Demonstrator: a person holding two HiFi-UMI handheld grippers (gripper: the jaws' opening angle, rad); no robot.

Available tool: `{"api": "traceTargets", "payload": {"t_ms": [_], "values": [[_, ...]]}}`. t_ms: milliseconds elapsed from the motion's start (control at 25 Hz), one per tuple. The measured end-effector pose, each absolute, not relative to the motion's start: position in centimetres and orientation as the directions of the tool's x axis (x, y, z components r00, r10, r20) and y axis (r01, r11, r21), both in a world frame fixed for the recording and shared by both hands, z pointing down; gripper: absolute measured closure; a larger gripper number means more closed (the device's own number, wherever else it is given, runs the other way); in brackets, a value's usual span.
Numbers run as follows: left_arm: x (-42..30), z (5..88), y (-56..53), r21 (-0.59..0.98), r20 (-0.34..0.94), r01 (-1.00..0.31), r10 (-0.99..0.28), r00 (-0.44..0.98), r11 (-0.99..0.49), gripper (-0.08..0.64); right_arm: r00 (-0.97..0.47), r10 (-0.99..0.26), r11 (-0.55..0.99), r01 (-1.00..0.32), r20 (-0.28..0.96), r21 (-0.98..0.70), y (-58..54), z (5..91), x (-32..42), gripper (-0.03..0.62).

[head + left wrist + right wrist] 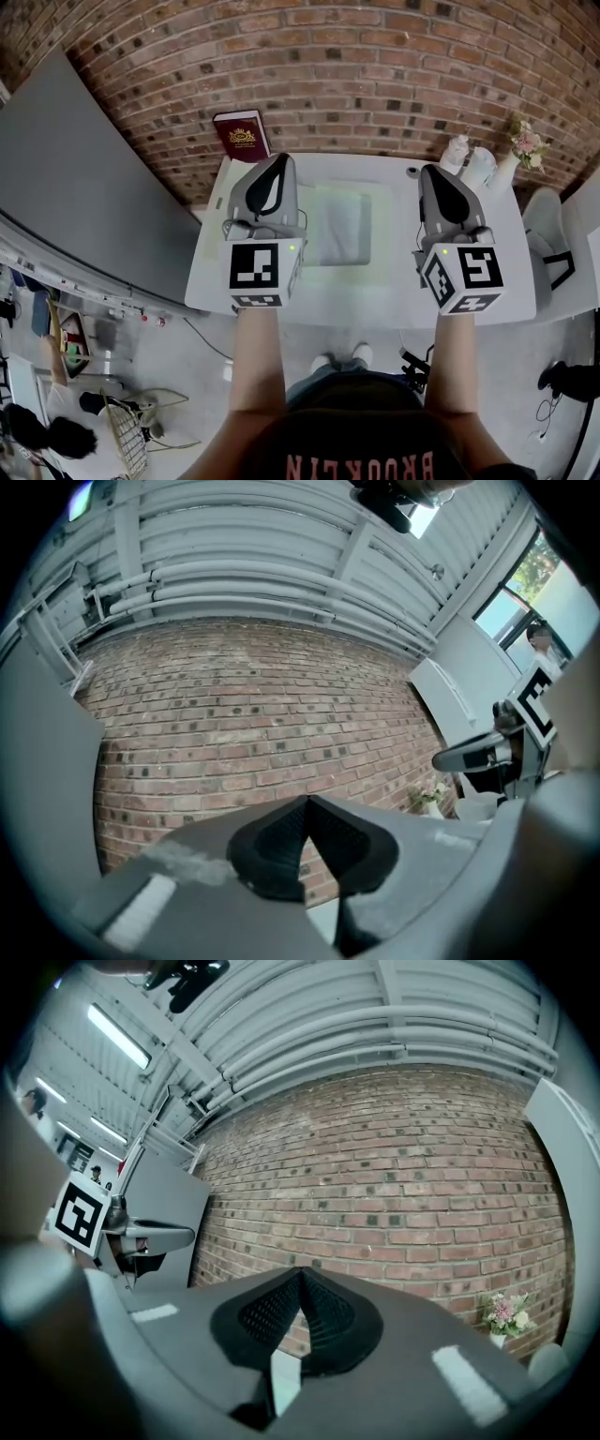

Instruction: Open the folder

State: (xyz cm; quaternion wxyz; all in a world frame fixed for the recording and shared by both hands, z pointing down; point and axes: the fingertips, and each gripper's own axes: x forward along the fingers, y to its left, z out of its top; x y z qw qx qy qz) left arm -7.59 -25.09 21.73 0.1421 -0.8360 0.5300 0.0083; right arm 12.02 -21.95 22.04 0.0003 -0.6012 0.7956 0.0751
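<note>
A pale, closed folder (339, 225) lies flat in the middle of the white table (375, 305). My left gripper (278, 159) hovers over the folder's left edge and my right gripper (433, 172) to the right of it. Both are held level above the table and point at the brick wall. In the left gripper view the left gripper (307, 802) has its black pads closed tip to tip with nothing between them. The right gripper (300, 1272) looks the same in its own view, shut and empty. Neither gripper view shows the folder.
A dark red booklet (242, 137) leans against the brick wall at the table's back left corner. White bottles (469, 159) and a small vase of flowers (525, 145) stand at the back right. A white chair (548, 234) is beside the table's right end.
</note>
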Motion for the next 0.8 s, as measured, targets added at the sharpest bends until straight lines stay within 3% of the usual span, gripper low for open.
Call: {"api": "traceTargets", "payload": {"t_ms": [800], "values": [[-9.2, 21.3, -24.8, -0.24, -0.178, -0.883, -0.876, 0.449, -0.403, 0.559, -0.264, -0.96, 0.247, -0.955, -0.094, 0.164, -21.6, 21.4, 10.2, 0.594]]}}
